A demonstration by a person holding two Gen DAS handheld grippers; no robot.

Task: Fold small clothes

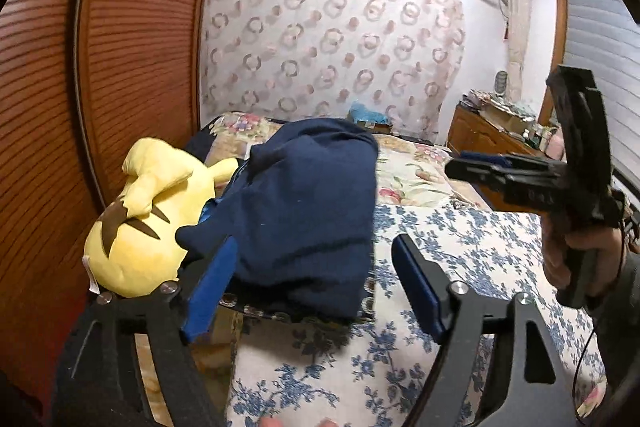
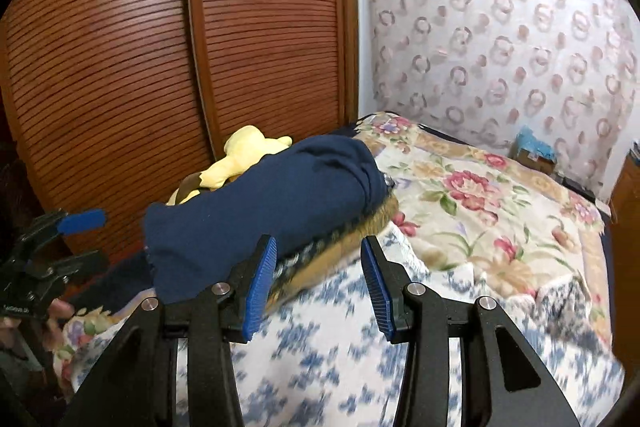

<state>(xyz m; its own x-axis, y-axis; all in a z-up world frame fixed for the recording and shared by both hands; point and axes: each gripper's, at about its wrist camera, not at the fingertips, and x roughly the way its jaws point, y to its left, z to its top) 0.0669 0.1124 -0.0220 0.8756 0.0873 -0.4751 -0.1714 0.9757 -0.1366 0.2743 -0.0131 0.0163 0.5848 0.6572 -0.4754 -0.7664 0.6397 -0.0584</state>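
The folded navy garment (image 1: 304, 211) sits on a stack of clothes at the bed's (image 1: 460, 251) edge, just ahead of both tools and leaning against a yellow plush toy (image 1: 136, 223). A nudge from either tool could, I judge, topple the stack. The left tool (image 1: 312, 283) is spread wide and holds nothing. The right tool (image 2: 318, 279) is half open, also empty.
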